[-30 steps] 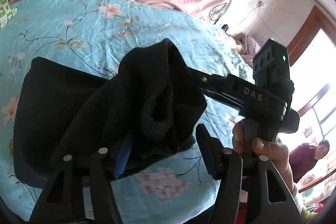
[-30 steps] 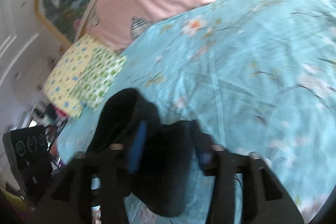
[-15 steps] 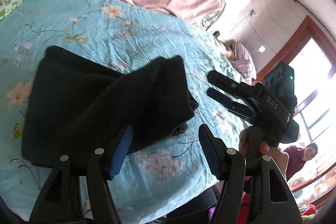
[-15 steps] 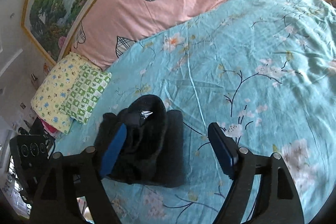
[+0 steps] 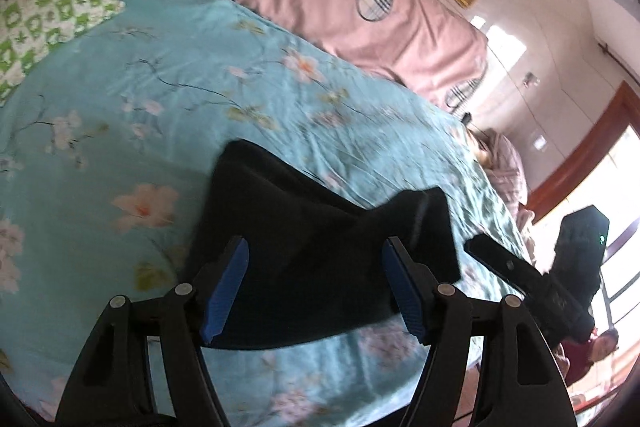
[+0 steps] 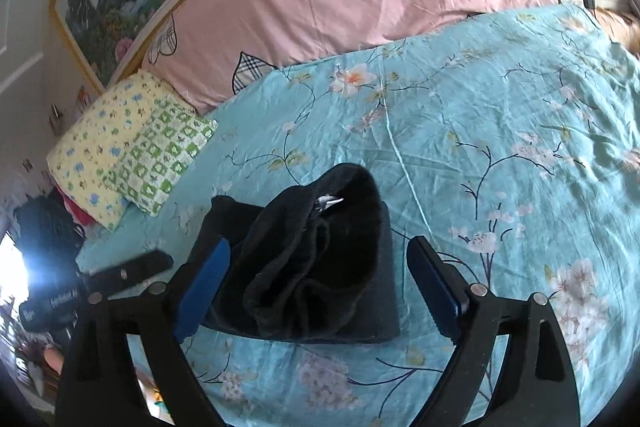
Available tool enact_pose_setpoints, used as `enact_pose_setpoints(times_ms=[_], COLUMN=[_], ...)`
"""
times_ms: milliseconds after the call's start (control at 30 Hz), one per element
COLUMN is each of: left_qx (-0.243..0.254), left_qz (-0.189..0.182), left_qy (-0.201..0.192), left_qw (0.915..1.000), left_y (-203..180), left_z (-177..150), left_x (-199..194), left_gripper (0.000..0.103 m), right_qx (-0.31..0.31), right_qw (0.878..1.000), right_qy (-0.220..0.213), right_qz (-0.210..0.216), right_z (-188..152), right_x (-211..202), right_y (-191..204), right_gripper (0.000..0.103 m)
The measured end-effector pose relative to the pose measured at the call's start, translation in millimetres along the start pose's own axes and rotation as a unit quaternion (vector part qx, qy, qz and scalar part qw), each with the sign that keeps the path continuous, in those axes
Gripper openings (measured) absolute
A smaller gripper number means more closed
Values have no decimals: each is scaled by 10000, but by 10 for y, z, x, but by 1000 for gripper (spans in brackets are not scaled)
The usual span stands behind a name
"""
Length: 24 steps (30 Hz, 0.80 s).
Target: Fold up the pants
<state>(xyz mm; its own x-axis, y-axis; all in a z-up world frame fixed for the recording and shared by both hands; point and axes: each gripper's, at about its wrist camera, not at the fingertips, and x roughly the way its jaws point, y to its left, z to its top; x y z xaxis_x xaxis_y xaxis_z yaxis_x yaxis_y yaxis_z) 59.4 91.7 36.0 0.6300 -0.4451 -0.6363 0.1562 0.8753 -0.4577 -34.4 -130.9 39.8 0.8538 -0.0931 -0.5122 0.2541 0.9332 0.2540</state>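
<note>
Hovering with both tongs spread over the folded black pants

Left tongs and right tongs grip nothing; the pants lie bundled on the floral bedsheet, top layer rumpled, probably released for smoothing.

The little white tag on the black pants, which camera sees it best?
The right wrist view. There the white tag shows near the top of the bunched black pants, just under the rolled edge. In the left wrist view the pants look like a flat dark bundle on the blue bedsheet, and no tag shows.
</note>
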Motion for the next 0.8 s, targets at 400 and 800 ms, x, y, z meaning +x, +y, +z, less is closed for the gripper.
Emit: enact_pose_setpoints(times_ms=[400,800], left_qx=[224,260], left_qz=[197,243], left_qy=[129,495], left_qw=[9995,9981], left_y=[175,232], left_z=[188,227], left_x=[73,385], left_gripper=[76,78], right_qx=[-7,341], right_qw=[9996,9986], right_qy=[122,356], right_qz=[-247,-177], right_z=[-41,-89], right_x=[89,239], right_y=[56,-100], right_gripper=[91,92])
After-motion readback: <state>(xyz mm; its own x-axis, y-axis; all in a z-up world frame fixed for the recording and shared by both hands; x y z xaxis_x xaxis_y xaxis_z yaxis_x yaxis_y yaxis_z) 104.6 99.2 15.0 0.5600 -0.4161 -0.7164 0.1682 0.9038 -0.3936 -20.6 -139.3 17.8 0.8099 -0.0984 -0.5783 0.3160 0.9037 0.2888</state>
